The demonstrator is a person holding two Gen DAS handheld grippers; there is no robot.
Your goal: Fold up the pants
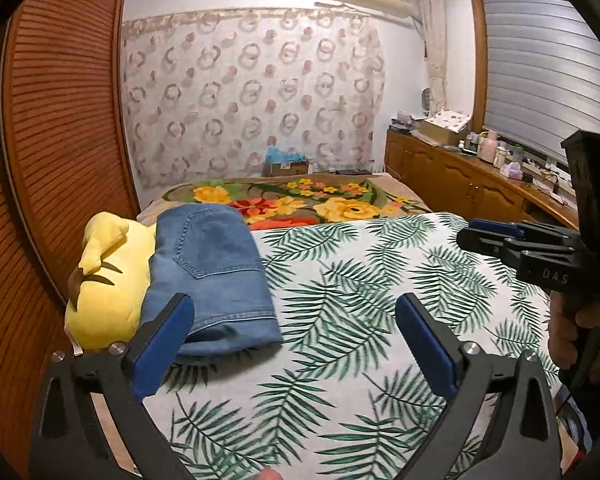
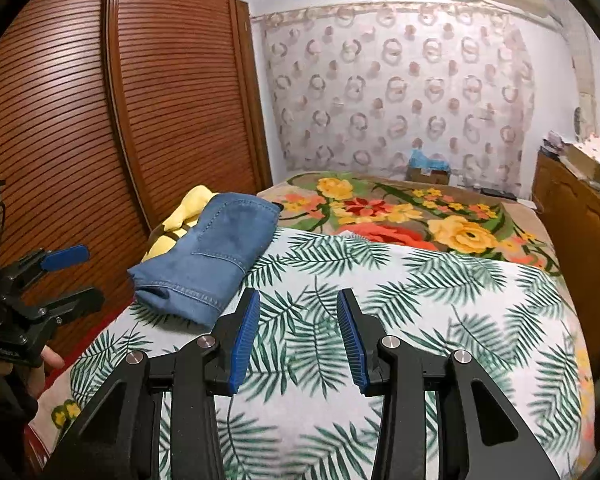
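Observation:
Blue denim pants (image 1: 212,276) lie folded in a compact stack on the leaf-print bedspread (image 1: 380,300), resting partly against a yellow plush toy (image 1: 108,292). They also show in the right wrist view (image 2: 212,256). My left gripper (image 1: 296,320) is open and empty, above the bedspread just right of the pants' near edge. It also shows at the left of the right wrist view (image 2: 80,276). My right gripper (image 2: 298,316) is open and empty over the bedspread, right of the pants. It shows in the left wrist view (image 1: 476,232), where its jaws look close together.
A slatted wooden wardrobe (image 2: 100,120) stands along the bed's left side. A floral blanket (image 2: 400,216) covers the far half of the bed. A wooden cabinet (image 1: 460,176) with clutter runs along the right wall. A cardboard box (image 1: 286,166) sits at the bed's far end.

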